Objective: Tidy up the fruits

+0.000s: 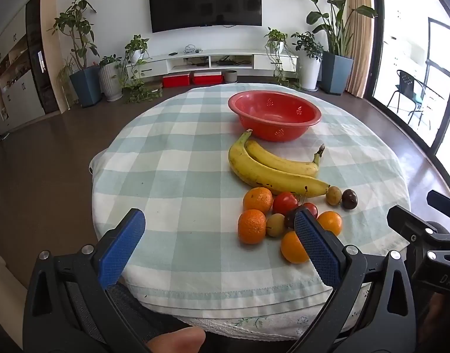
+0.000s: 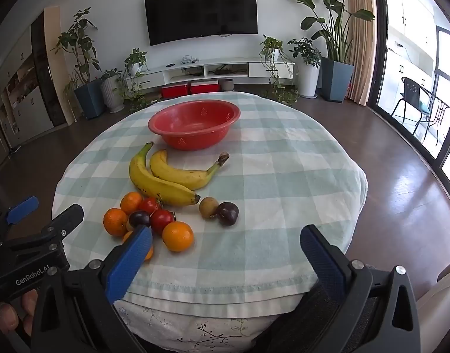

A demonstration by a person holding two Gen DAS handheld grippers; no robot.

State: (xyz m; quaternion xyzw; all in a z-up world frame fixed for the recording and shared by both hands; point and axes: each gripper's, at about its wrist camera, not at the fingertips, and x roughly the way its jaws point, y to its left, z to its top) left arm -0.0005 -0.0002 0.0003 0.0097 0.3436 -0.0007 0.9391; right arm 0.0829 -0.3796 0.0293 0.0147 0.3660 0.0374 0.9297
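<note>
Fruits all sit on the checked tablecloth (image 2: 283, 176) and none in the red bowl (image 2: 194, 128), so by my read the sorting has not begun and every piece is left to move. Starting at the left, the left gripper (image 1: 219, 226) hangs over the near edge of the round table, jaws wide apart, ribbed blue pads (image 1: 121, 250) bare, nothing between them. Next along comes the tight cluster: dimpled, glossy oranges (image 2: 177, 236), smooth red tomatoes (image 2: 162, 220) with green stems, a dark shiny plum (image 2: 139, 218) wedged among them, all touching or just beside each other. Behind them lie two curved bananas (image 2: 154, 184), yellow with brown freckles, nested side by side, stems pointing opposite ways. Behind those, the bowl looks like thin moulded plastic with small drainage perforations, round and shallow, empty. Moving right, a dull tan fruit (image 2: 208, 206) touches a second dark purple one (image 2: 227, 213), a little apart from the pile. Furthest right, the right gripper (image 2: 225, 241) also stands spread open and empty above the cloth's hemmed border. The soft woven cloth drapes over a floral undercloth.
</note>
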